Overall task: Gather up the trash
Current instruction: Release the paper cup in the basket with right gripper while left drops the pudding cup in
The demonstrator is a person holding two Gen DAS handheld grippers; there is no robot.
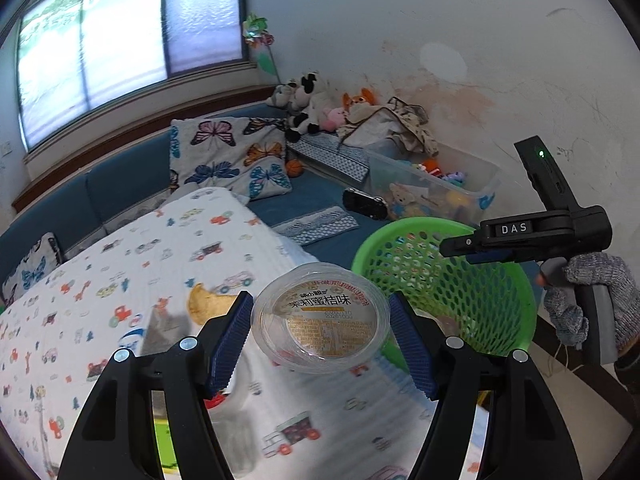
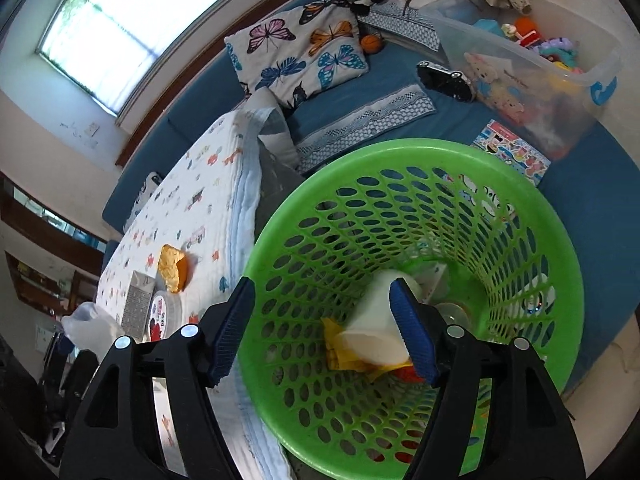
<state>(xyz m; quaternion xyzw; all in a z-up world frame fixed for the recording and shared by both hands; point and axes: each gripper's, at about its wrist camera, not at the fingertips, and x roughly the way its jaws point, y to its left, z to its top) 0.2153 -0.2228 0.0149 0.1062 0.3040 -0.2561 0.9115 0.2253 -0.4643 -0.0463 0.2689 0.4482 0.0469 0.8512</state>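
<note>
Cup (image 1: 322, 316) sits clasped between the pads of the left hand-held gripper (image 1: 321, 336), lifted off the bed toward the basket (image 1: 516, 304) for dropping; right hand-held gripper (image 2: 322, 330) hangs released over the basket's rim, its white cup (image 2: 372, 328) lying inside

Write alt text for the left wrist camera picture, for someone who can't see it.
The left gripper holds a clear plastic cup with a gold printed lid between its blue pads, above a quilt printed with cars. A green mesh basket stands just to the right, with the right gripper over its rim.
</note>
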